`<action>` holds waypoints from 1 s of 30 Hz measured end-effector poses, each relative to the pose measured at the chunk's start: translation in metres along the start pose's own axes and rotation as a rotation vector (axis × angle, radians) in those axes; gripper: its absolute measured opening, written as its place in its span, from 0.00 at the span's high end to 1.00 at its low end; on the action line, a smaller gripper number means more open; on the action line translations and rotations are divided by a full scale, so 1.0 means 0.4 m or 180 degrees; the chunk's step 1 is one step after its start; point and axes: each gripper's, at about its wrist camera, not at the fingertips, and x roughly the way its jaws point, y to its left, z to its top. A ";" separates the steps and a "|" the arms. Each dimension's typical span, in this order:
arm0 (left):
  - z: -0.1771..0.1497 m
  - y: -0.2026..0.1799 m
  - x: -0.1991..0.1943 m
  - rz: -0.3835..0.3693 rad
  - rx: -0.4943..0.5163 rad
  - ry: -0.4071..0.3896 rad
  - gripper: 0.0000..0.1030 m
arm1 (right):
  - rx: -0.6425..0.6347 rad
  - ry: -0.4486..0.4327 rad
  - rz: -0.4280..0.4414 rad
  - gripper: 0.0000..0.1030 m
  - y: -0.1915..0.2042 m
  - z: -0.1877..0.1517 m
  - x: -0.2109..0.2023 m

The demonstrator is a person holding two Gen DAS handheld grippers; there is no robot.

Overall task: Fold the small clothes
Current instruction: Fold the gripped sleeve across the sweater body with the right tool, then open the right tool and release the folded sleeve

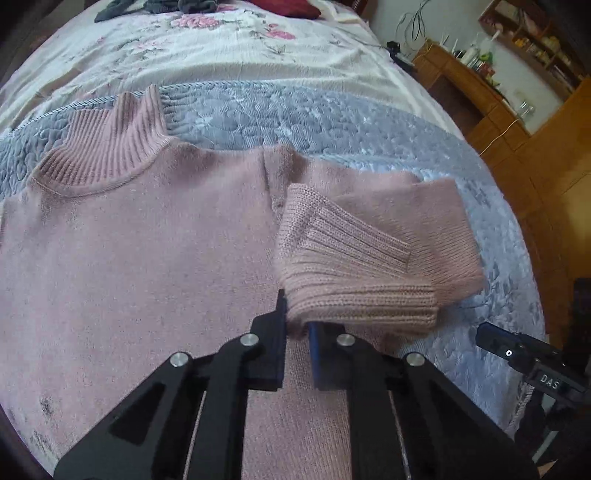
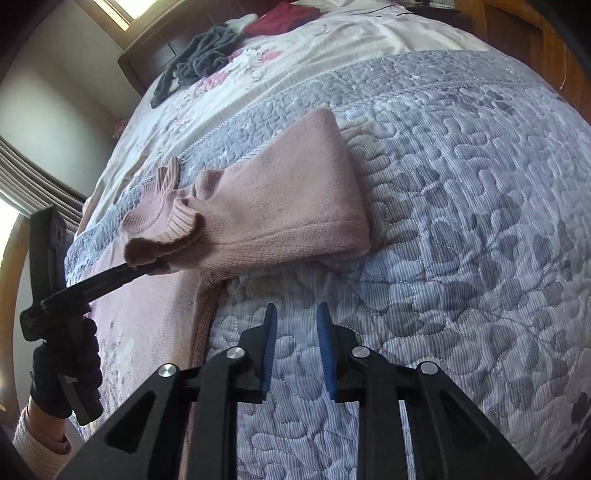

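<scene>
Black linkage arms fill the bottom of the left wrist view, and the left gripper (image 1: 297, 321) has its jaws pinched on the ribbed cuff (image 1: 354, 273) of a pink sweater (image 1: 140, 251). That cuff is lifted and folded back over its own sleeve (image 1: 417, 206), just ahead and to the right of the jaws. Spread flat ahead and to the left, the sweater body shows its ribbed collar (image 1: 107, 147) at the far end. It lies on a grey quilted blanket (image 1: 295, 118) (stitched in pebble shapes), with a white floral sheet (image 1: 207, 48) beyond. Wooden shelves (image 1: 532, 40) and a cabinet stand far right.

From the right wrist view, the right gripper (image 2: 295, 332) hovers with its blue-padded jaws spread apart and nothing between them, over bare blanket (image 2: 461, 206). Ahead and left of them lies the sweater (image 2: 280, 206), its sleeve (image 2: 317, 177) angled across the blanket. Further left, a gloved hand (image 2: 66, 373) holds the left gripper (image 2: 147, 264), clamped on the cuff (image 2: 162, 232). Dark clothes (image 2: 199, 59) and a red garment (image 2: 284, 16) rest on the sheet (image 2: 332, 40) near a window (image 2: 122, 9).
</scene>
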 end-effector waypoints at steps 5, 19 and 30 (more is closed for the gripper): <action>0.001 0.109 -0.099 0.0011 -0.0252 -0.0236 0.92 | 0.0009 -0.0009 0.0068 0.76 0.028 0.025 0.008; -0.015 0.437 -0.210 0.0467 -0.0833 -0.0421 0.92 | 0.0043 0.0265 0.0192 0.68 0.157 0.136 0.164; -0.088 0.622 -0.182 0.0595 -0.1480 -0.0367 0.80 | -0.0019 0.0413 -0.0117 0.67 0.168 0.101 0.261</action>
